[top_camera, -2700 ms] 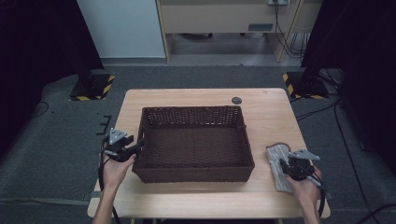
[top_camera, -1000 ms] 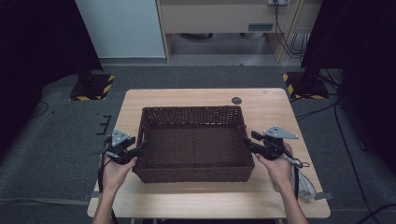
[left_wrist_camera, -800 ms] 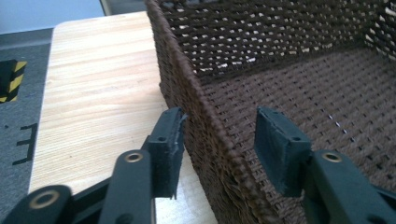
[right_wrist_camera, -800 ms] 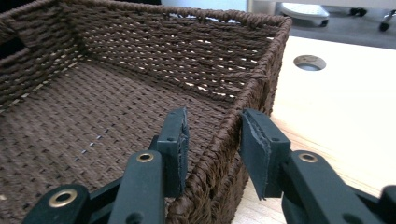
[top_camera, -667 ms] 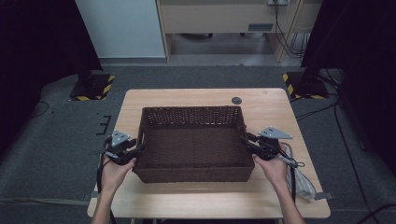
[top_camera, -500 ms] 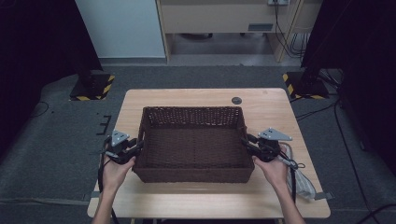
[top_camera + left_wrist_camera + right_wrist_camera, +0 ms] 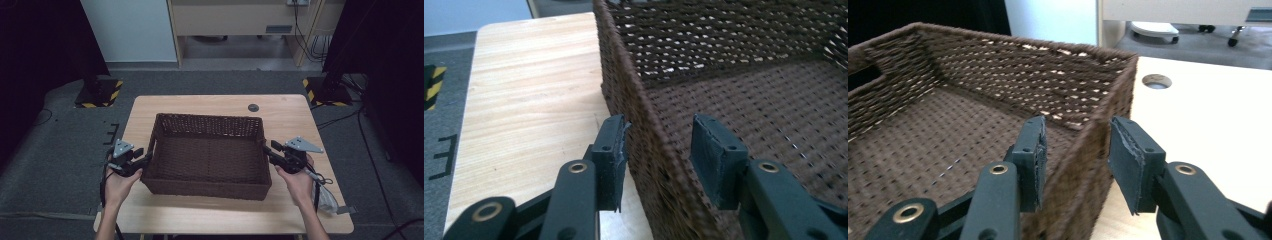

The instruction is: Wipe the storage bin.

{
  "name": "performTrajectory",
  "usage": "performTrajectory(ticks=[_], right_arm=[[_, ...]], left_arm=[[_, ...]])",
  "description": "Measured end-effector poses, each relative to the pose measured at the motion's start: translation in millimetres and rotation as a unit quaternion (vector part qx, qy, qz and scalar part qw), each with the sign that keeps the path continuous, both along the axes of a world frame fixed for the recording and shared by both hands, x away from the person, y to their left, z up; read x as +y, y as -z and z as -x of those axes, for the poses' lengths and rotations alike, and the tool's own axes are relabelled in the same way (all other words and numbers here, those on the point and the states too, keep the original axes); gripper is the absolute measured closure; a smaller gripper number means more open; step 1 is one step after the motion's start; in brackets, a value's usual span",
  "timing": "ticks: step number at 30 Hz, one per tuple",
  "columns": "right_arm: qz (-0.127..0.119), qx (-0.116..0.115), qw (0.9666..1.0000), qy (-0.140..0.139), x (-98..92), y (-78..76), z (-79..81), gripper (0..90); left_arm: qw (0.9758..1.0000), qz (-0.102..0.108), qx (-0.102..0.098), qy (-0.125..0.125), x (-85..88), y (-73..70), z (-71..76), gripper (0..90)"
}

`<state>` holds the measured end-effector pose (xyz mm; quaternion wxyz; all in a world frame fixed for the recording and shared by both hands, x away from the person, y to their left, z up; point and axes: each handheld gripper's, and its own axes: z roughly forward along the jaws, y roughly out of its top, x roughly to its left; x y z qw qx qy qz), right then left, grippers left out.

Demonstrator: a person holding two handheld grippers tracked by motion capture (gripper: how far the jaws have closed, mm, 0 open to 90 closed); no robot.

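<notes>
The left gripper (image 7: 659, 150) and right gripper (image 7: 1075, 160) have just opened, loosely straddling the brown woven basket (image 7: 207, 155) walls; a crumpled bag (image 7: 325, 197) hides behind the right hand.

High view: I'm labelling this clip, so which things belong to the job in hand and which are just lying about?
In the job:
- wicker basket
- left gripper, jaws astride the basket's left wall, just reopened, pads not pressing
- right gripper, jaws astride the right wall, likewise

Lying about:
- grey cloth-like bundle at the table's right front corner
- round cable hole

text: none legible | labels: none | numbers: none
</notes>
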<state>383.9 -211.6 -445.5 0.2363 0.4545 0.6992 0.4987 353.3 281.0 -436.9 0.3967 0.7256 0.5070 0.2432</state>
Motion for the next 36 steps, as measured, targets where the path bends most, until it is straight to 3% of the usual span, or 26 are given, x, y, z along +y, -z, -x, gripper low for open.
performTrajectory(ticks=[2,7,12,15,19,25,27,31,36], right_arm=[[0.003,0.004,1.0,0.0,0.0,1.4,-6.3,58.7],[0.006,0.012,0.9999,-0.011,4.2,7.1,-12.2,63.6],[0.021,0.012,0.9995,-0.021,10.0,7.6,-9.2,70.4],[0.022,0.017,0.9994,-0.019,10.1,6.8,-6.9,71.5],[0.032,0.013,0.9993,-0.015,13.0,6.0,2.0,71.8],[0.011,0.015,0.9998,-0.009,10.0,7.6,6.5,70.8],[0.011,0.012,0.9998,-0.008,7.1,3.5,4.8,66.4],[0.003,-0.009,1.0,0.003,0.6,-4.1,-0.2,63.0],[0.004,-0.021,0.9997,0.013,-2.1,-3.8,-18.1,59.5]], left_arm=[[1.0,-0.006,0.003,0.002,0.3,1.6,1.7,59.8],[0.9999,0.009,0.008,0.004,2.0,4.7,0.4,63.1],[1.0,-0.005,-0.005,0.003,-1.9,4.9,-4.1,68.8],[1.0,-0.001,-0.007,0.002,0.2,5.8,-7.9,68.7],[0.9998,-0.01,-0.013,0.006,1.7,5.7,-12.8,66.5],[0.9995,-0.02,-0.023,-0.007,3.2,5.5,-10.8,57.1],[0.9997,0.002,-0.019,-0.015,6.2,1.6,-5.8,51.5],[0.9995,0.0,-0.027,-0.017,9.0,-5.1,3.9,51.6],[0.9998,0.007,-0.014,-0.01,8.1,3.3,9.9,54.9]])
